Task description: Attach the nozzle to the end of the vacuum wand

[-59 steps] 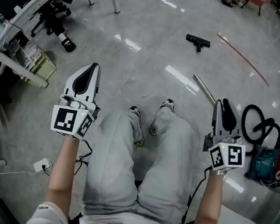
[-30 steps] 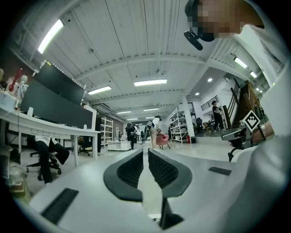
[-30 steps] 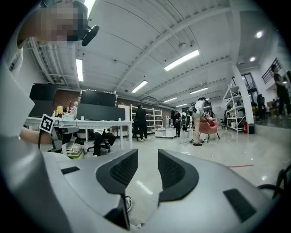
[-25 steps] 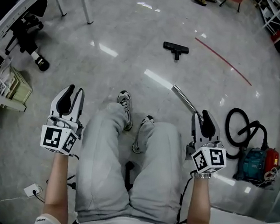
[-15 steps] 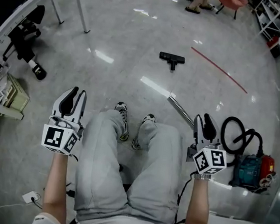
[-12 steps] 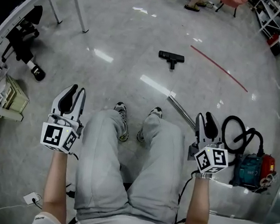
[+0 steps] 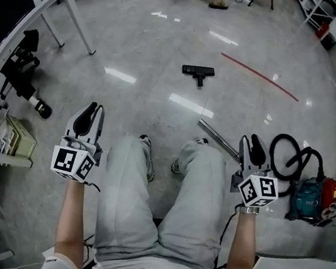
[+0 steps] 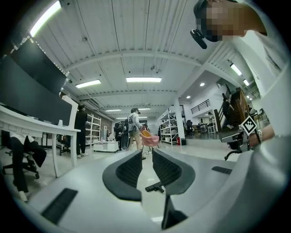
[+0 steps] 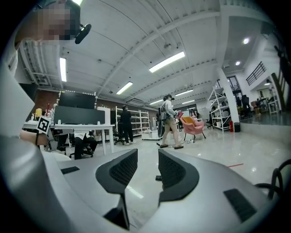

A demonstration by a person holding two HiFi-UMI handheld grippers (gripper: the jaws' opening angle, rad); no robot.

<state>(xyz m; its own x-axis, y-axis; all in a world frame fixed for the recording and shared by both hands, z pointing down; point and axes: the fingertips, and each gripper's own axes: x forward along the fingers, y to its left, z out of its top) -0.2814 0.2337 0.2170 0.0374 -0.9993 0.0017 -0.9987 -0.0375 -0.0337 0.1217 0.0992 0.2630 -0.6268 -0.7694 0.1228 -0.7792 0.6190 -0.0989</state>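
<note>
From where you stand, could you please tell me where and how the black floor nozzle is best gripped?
Probably take the nozzle by its wide head bar, from above, pinching across its narrow depth. It lies flat on the floor and its short neck points back toward you, so this leaves the neck free for the wand.

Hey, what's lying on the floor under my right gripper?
The silver vacuum wand runs under the right gripper. Its far end shows; the near stretch is covered by the gripper.

The left gripper (image 7: 92, 109) is pointing level, its empty jaws having just been closing, while the right gripper (image 7: 252, 141) is holding empty jaws apart.
</note>
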